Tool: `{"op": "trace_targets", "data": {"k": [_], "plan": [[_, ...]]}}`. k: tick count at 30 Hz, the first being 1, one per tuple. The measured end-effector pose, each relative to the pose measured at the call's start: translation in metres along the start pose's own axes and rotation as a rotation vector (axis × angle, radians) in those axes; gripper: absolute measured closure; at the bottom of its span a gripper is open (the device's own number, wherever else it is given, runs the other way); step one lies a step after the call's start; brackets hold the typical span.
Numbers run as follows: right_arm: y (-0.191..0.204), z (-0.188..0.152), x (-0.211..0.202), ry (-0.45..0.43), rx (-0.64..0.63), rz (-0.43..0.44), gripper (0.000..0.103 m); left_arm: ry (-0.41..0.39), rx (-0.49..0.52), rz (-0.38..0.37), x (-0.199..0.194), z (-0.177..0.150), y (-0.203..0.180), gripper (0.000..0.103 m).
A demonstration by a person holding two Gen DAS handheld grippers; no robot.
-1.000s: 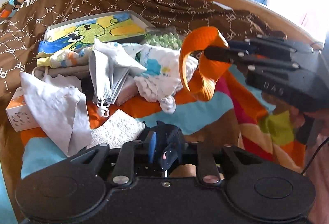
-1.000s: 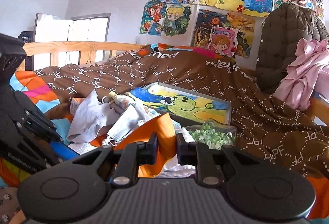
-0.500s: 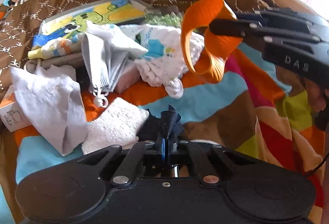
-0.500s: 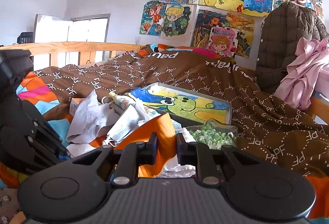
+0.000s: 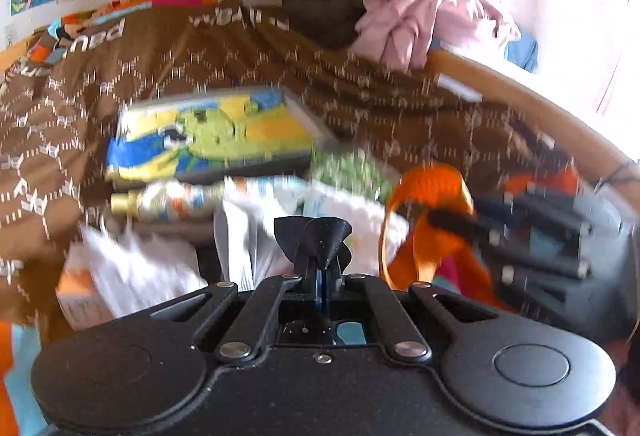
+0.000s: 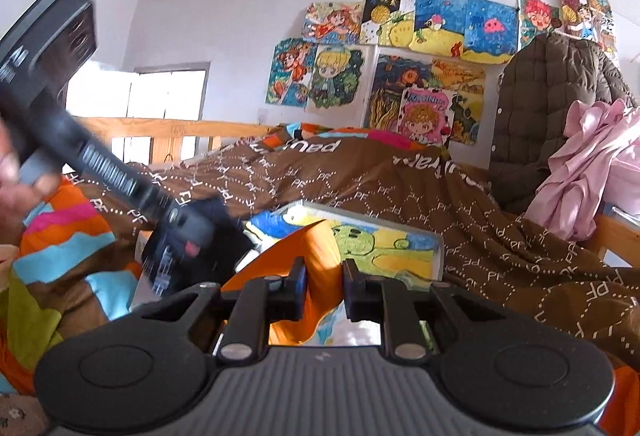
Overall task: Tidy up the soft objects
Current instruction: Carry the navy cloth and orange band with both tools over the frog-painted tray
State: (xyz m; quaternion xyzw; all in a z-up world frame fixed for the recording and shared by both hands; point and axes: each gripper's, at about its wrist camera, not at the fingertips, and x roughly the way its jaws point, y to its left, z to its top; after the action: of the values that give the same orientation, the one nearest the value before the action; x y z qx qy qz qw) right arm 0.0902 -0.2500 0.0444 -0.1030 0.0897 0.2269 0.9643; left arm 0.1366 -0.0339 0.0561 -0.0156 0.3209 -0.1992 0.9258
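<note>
1. Your left gripper (image 5: 318,260) is clamping a small dark cloth (image 5: 314,236), its jaws squeezed tight together on the fabric, which is fanning out in folds above the fingertips.
2. That dark cloth is hanging clear above the heap of soft things in the middle of the bed; the left wrist view is smeared with motion blur.
3. Your right gripper (image 6: 323,286) is pinching an orange band (image 6: 316,264), jaws part closed with the orange fabric filling the gap between the fingers (image 6: 296,288).
4. From the left wrist view the orange band (image 5: 430,224) is looping up and over the right gripper's tips (image 5: 448,218), held above the striped blanket (image 6: 60,256) toward the right side of the bed.
5. The heap is sitting below and behind the dark cloth: white cloths (image 5: 248,236), a pale rag (image 5: 132,268) toward the left, a rolled patterned cloth (image 5: 172,199) and a green-speckled bag (image 5: 348,171).
6. A dinosaur picture box (image 5: 212,135) is lying just behind the heap, resting on the brown quilt (image 5: 80,95).
7. A pink garment (image 6: 588,171) is draping at the far right corner of the bed by the wooden rail (image 5: 500,91), next to a brown quilted coat (image 6: 548,103).
8. In the right wrist view your left gripper (image 6: 180,244) is cutting in from the left, blurred, with a hand (image 6: 16,183) on its handle.
</note>
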Motion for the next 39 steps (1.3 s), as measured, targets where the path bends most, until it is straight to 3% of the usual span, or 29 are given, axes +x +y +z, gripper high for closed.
{"op": "trace_targets", "data": {"k": [9,20,23,29,39], "plan": [[-0.019,0.033,0.042,0.001,0.000,0.002,0.083,-0.038,0.005,0.016,-0.005,0.064,0.017,0.103],[-0.053,0.060,0.216,0.083,0.044,0.080,0.083,-0.107,-0.026,0.046,0.060,0.135,0.096,0.103],[-0.061,0.057,0.256,0.129,0.077,0.075,0.083,-0.120,-0.009,0.060,0.087,0.142,0.116,0.103],[-0.076,0.047,0.312,0.265,0.149,0.029,0.082,-0.093,-0.072,0.073,0.153,0.142,0.157,0.103],[-0.095,0.023,0.349,0.425,0.244,-0.004,0.081,-0.066,-0.213,0.028,0.225,0.128,0.190,0.103]]}}
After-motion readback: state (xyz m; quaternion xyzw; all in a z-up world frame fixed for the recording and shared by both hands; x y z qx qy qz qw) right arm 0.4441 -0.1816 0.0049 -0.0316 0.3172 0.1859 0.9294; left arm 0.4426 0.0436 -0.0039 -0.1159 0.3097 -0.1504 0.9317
